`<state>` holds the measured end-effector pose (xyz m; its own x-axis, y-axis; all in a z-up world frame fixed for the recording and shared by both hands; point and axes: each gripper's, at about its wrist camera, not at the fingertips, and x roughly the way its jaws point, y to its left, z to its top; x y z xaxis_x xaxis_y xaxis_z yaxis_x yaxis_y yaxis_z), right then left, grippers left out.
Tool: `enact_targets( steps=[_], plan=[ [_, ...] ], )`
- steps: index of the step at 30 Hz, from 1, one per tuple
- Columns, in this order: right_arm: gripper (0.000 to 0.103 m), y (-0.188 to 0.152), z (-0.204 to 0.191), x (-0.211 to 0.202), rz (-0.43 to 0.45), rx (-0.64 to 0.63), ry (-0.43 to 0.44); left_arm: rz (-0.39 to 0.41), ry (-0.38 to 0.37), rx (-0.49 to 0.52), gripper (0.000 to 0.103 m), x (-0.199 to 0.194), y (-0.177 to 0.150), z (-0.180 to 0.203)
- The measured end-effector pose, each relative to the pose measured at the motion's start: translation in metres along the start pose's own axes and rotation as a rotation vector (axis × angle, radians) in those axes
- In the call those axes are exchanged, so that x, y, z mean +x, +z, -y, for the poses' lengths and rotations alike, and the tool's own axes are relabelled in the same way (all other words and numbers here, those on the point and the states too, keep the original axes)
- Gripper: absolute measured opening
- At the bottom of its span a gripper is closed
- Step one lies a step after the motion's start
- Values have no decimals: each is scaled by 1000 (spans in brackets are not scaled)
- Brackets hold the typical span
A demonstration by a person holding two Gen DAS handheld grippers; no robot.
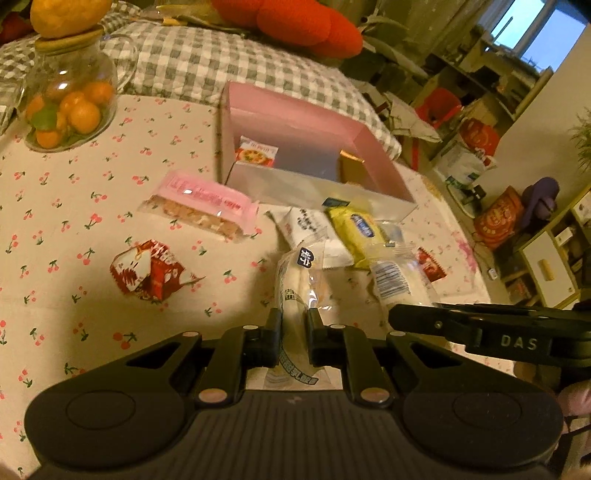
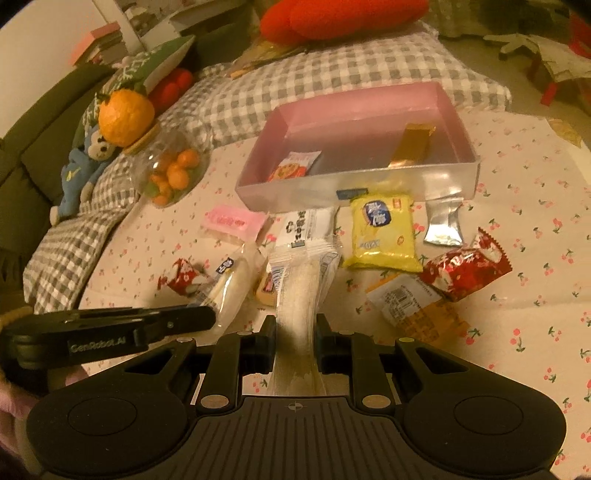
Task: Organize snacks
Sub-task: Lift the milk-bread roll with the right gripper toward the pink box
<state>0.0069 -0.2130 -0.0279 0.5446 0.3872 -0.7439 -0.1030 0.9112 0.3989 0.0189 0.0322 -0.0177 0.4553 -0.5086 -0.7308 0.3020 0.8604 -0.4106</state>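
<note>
A pink open box (image 1: 373, 155) (image 2: 369, 99) stands at the table's far side with a pizza-print packet (image 1: 256, 151) (image 2: 293, 166) and a gold packet (image 2: 410, 144) inside. My left gripper (image 1: 293, 321) is shut on a clear-wrapped white snack roll (image 1: 295, 291) (image 2: 229, 286). My right gripper (image 2: 295, 325) is shut on another clear-wrapped pale snack stick (image 2: 299, 295) (image 1: 391, 280). Loose snacks lie in front of the box: a pink bar (image 1: 203, 205), a yellow packet (image 2: 382, 232), a white packet (image 2: 306, 227), red packets (image 1: 147, 271) (image 2: 465, 267).
A glass jar of small oranges (image 1: 70, 96) (image 2: 170, 166) stands at the far left with an orange on its lid. A silver wrapper (image 2: 443, 221) and an orange-white packet (image 2: 417, 302) lie at the right. A checked blanket (image 2: 332, 74) and red cushion (image 1: 295, 22) lie behind the box.
</note>
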Motion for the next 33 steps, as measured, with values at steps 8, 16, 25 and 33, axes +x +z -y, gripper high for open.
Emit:
enact_targets(
  steps=[8,16,25,33],
  plan=[
    [20,14,4,-2,24,45,-4,43,-39,-31,7,-4,14,7],
    [20,18,6,-4,30,65,2,63,-51,-7,0,-4,17,13],
    [20,13,7,-2,1,61,-19,-28,63,191,33,19,3,32],
    [20,7,4,0,-20,28,-23,-89,147,245,49,46,-9,32]
  ],
)
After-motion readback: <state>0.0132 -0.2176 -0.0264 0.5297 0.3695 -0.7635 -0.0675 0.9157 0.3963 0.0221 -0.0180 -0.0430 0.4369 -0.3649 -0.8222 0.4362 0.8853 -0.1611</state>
